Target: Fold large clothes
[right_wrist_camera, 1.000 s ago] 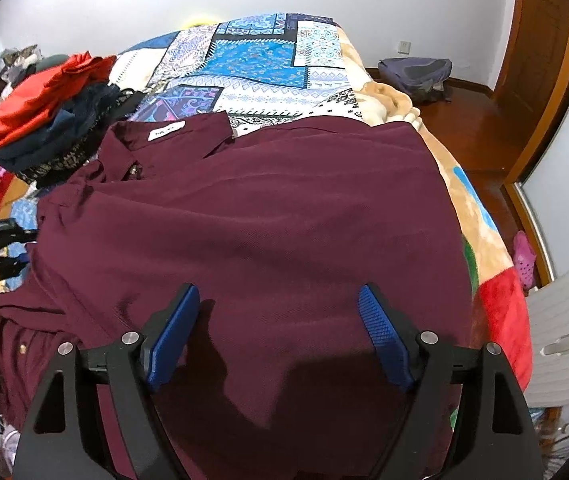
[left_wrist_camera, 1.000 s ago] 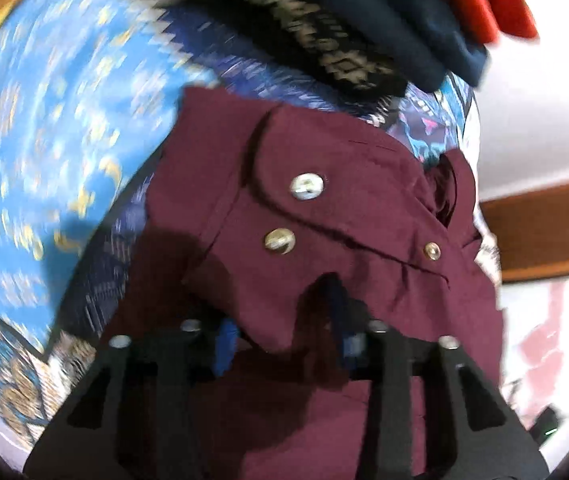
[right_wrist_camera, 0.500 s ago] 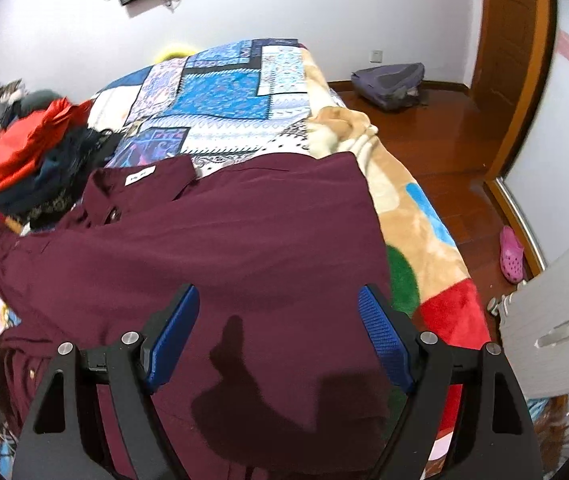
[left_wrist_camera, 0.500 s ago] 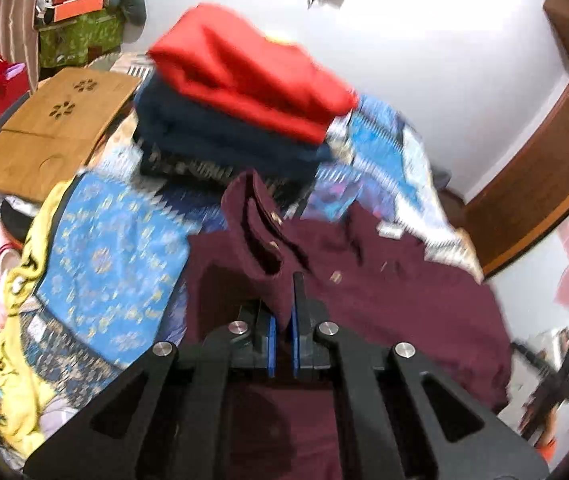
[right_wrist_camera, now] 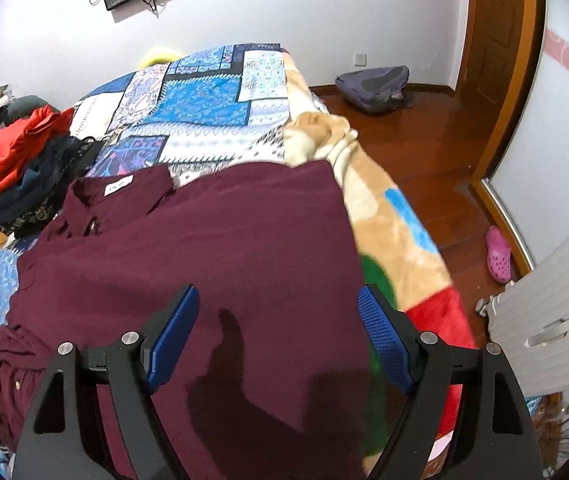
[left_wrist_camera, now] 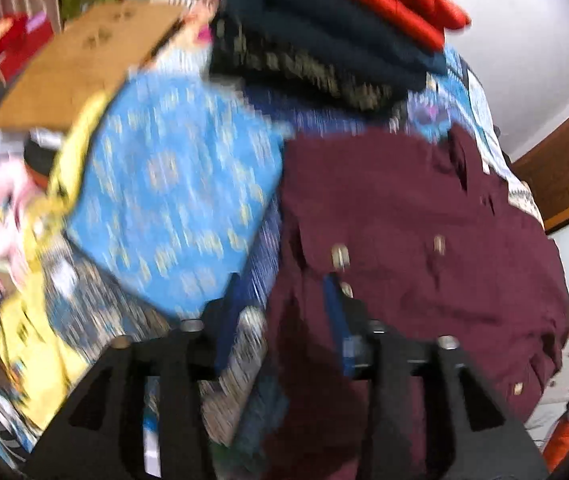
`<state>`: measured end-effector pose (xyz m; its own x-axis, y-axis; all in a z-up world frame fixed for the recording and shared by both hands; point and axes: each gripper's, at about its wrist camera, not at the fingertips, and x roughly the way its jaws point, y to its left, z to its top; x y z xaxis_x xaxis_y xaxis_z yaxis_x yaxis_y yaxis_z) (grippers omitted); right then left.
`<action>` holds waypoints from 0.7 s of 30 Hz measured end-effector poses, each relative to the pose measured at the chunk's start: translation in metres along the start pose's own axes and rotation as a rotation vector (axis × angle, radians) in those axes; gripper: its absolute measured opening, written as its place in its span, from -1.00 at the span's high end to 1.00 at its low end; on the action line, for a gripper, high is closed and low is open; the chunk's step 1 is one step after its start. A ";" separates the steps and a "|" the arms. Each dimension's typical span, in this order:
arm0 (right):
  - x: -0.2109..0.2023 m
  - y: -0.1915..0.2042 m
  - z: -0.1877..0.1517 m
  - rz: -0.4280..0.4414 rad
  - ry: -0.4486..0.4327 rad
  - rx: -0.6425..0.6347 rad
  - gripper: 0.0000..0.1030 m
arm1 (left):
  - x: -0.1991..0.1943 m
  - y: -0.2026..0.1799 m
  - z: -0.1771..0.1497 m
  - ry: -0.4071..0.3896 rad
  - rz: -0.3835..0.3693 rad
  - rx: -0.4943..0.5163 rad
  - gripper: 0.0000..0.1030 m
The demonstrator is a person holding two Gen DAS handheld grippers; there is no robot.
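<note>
A large maroon shirt (right_wrist_camera: 212, 252) lies spread on the bed, collar with a white label at the far left. In the left wrist view the shirt (left_wrist_camera: 424, 216) shows its metal snaps and its left edge. My left gripper (left_wrist_camera: 284, 316) is open at that edge, with nothing held between its blue pads; the view is blurred. My right gripper (right_wrist_camera: 276, 332) is open wide and empty, hovering above the shirt's lower part.
A stack of folded red and navy clothes (left_wrist_camera: 348, 28) sits at the bed's far left, also in the right wrist view (right_wrist_camera: 20, 168). A patchwork quilt (right_wrist_camera: 212, 96) covers the bed. A wooden board (left_wrist_camera: 84, 64), a backpack (right_wrist_camera: 372, 84), a pink shoe (right_wrist_camera: 498, 256).
My left gripper was shut on a raised fold of the shirt half a second ago; now it is open and the fold lies flat. The right gripper has risen slightly.
</note>
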<state>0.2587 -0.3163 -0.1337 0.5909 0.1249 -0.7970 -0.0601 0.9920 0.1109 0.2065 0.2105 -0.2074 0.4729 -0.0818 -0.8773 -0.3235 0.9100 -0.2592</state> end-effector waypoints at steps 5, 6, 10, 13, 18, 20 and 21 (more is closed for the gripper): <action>0.005 -0.012 0.026 0.021 -0.001 -0.005 -0.54 | 0.028 0.004 0.044 0.019 -0.074 -0.001 -0.08; 0.008 -0.015 0.031 0.031 0.003 -0.002 -0.54 | 0.037 0.003 0.046 0.034 -0.088 -0.007 -0.08; 0.036 -0.035 0.044 0.114 0.072 0.085 -0.54 | 0.091 0.011 0.056 0.141 -0.131 -0.054 -0.08; 0.060 -0.048 0.048 0.144 0.128 0.154 -0.53 | 0.116 0.014 0.058 0.172 -0.232 -0.076 -0.08; 0.097 -0.054 0.055 0.169 0.216 0.176 -0.42 | 0.125 0.004 0.063 0.138 -0.275 -0.027 0.02; 0.108 -0.054 0.058 0.188 0.231 0.176 -0.28 | 0.123 -0.002 0.063 0.109 -0.208 0.004 0.52; 0.113 -0.053 0.060 0.212 0.233 0.187 -0.02 | 0.123 -0.005 0.064 0.101 -0.169 0.011 0.60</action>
<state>0.3768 -0.3560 -0.1937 0.3807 0.3491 -0.8563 -0.0004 0.9261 0.3774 0.3184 0.2219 -0.2882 0.4352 -0.2736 -0.8578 -0.2371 0.8842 -0.4024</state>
